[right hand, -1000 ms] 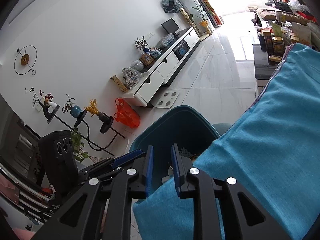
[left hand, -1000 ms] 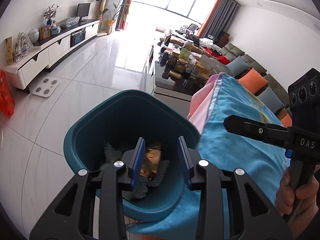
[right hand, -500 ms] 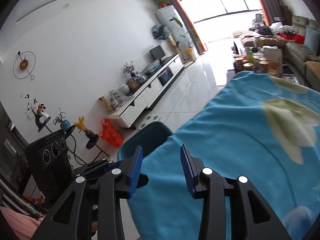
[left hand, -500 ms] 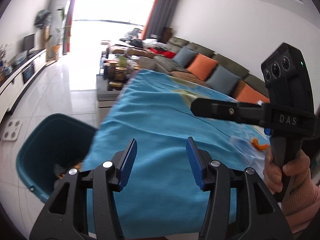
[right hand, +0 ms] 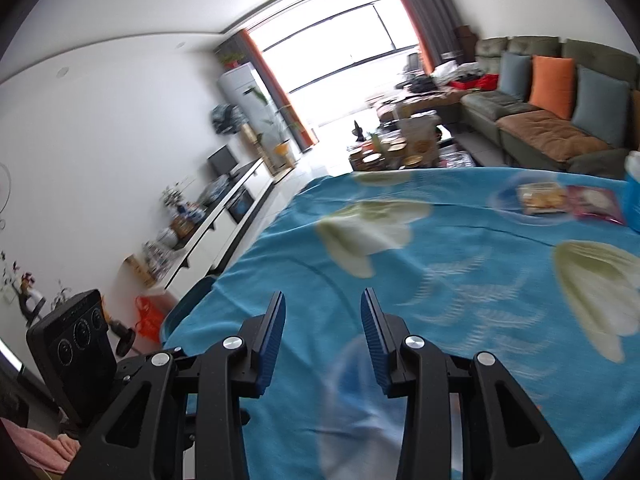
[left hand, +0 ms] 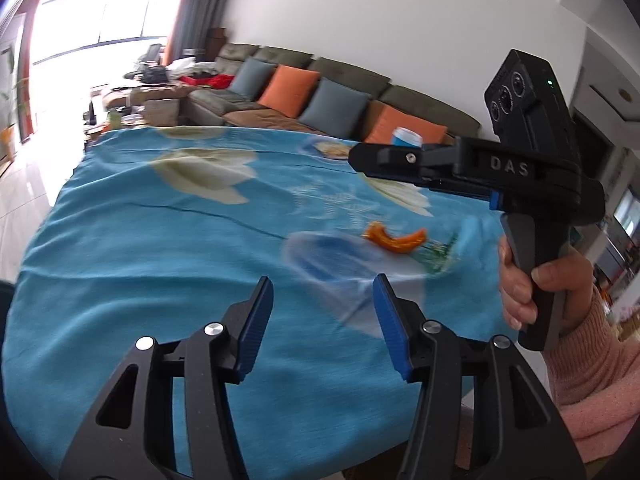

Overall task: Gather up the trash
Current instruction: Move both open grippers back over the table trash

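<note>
Tablecloth (left hand: pixel 140 264) in bright blue with pale flower prints covers the table and fills most of both wrist views, its folds running across toward a long sofa (right hand: pixel 560 136) set with orange and grey-blue cushions. At the cloth's left edge in the right wrist view, the rim of a teal trash bin (right hand: pixel 188 300) shows just beside the table. Over the near part of the cloth the left gripper (left hand: pixel 322 308) hangs with its blue-padded jaws apart and nothing between them. The right gripper (right hand: pixel 323 322) likewise has its jaws parted and empty; in the left wrist view it reaches in from the right, gripped by a hand (left hand: pixel 536 284) in a pink sleeve (left hand: pixel 592 356). On the cloth ahead of the left gripper lies an orange peel (left hand: pixel 394 239), curved and alone, resting at the rim of a printed bubble pattern and touched by neither gripper. Farther across, near the far right side, two flat snack wrappers (right hand: pixel 568 200) lie side by side, next to a blue-and-white container (right hand: pixel 632 196) that is cut off by the frame. Both views are smeared by motion blur.
</note>
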### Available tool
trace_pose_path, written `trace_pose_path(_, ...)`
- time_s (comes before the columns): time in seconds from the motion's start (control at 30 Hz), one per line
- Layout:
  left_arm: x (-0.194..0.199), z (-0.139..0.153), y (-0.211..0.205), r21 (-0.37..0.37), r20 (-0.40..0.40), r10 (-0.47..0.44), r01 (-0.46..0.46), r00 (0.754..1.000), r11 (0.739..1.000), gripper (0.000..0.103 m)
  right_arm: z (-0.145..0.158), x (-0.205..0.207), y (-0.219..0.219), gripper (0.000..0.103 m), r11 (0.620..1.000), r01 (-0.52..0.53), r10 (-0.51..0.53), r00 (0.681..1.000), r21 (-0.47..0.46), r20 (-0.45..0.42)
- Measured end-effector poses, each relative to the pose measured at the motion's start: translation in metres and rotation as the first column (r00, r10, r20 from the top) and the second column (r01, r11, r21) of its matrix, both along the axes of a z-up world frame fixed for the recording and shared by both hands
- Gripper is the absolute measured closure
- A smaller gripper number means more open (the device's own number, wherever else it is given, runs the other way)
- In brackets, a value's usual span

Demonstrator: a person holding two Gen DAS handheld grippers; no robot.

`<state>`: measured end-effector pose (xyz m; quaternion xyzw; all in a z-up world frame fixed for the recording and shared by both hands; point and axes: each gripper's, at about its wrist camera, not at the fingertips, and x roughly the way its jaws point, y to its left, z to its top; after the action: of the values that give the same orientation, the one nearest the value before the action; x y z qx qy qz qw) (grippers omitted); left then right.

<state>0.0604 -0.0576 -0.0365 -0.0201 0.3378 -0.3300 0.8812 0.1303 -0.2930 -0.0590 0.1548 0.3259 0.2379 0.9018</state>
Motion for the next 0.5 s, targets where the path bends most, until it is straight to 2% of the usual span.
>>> trace_pose_path(0.27,0.003,-0.01,-0.071,-0.022,-0.065,-0.176,0.175,0.982,0.984,0.049,-0.013,-0.015,-0.065,0.066,0.99,0.137,-0.137,0.991,0.029,-0.01)
trace_pose_path(0.5,0.01,-0.02,-0.118,-0.013,-0.109,-0.244,0.244,0.964,0.97,0.048,-0.028,-0.019,-0.091,0.066,0.982,0.182,-0.18,0.983,0.048,-0.034)
